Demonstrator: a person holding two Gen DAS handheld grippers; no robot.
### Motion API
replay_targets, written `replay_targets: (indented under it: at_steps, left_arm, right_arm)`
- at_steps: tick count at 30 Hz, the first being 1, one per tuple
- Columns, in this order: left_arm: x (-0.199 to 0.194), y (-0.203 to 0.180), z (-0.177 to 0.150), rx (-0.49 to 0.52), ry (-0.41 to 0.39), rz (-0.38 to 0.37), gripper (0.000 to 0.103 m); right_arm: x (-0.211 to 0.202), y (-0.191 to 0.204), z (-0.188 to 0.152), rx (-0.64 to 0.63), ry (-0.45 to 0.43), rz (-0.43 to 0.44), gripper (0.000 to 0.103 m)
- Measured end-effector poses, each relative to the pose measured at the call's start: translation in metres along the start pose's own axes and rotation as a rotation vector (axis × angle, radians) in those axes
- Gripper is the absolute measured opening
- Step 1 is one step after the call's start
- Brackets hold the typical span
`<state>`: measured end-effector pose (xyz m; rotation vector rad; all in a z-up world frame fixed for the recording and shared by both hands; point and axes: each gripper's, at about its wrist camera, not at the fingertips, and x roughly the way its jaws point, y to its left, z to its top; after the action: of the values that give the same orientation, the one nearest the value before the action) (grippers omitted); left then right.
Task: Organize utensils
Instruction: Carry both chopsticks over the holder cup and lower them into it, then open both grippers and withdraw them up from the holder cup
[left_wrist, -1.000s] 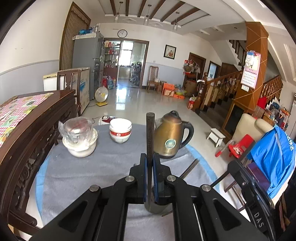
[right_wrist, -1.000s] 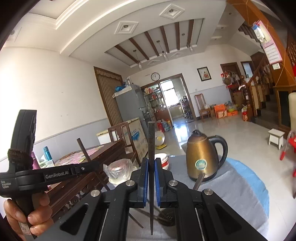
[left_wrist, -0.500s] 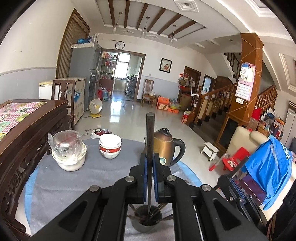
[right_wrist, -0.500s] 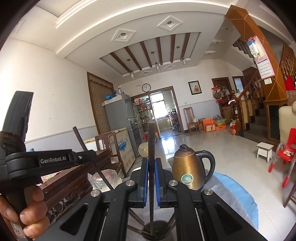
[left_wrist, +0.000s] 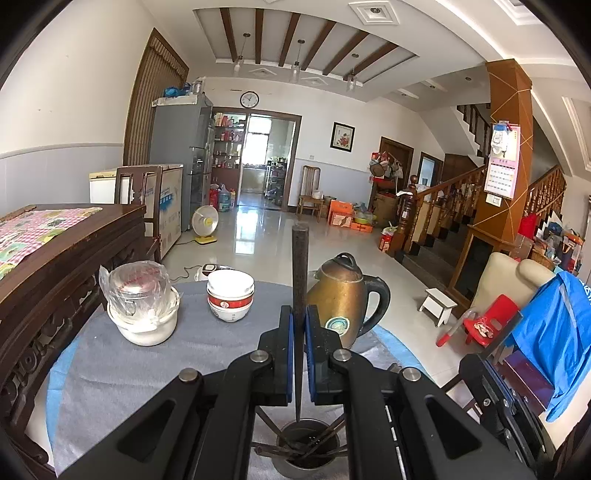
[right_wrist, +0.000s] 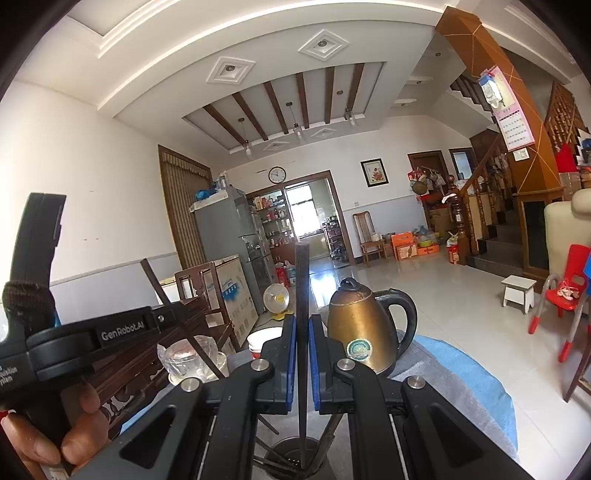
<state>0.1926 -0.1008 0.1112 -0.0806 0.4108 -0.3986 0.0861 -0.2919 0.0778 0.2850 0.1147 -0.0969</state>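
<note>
Two chopsticks, one clamped in each gripper (left_wrist: 299, 354) (right_wrist: 303, 360); your left chopstick (left_wrist: 300, 295) has dropped, its tip seemingly inside the holder (left_wrist: 308, 448) — release next.

Bright daylight, floor (left_wrist: 258, 236) glare, sharp, fisheye-bent edges.

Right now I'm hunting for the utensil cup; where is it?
In the left wrist view, the utensil cup sits bottom centre on the grey mat, below the left gripper, nearer than the kettle.
</note>
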Motion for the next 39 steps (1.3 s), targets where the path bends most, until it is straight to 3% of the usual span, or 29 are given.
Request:
replay_targets:
  at_steps: [12,39]
  left_arm:
    - [0.027,0.011,-0.018,-0.055,0.05,0.036,0.006]
    - [0.032,0.001,-0.043,0.015,0.101,0.068,0.006]
  right_arm:
    - [0.014,0.0,-0.011,0.039,0.043,-0.015,0.007]
    - [0.009,0.004,-0.039,0.018,0.133,0.006,0.007]
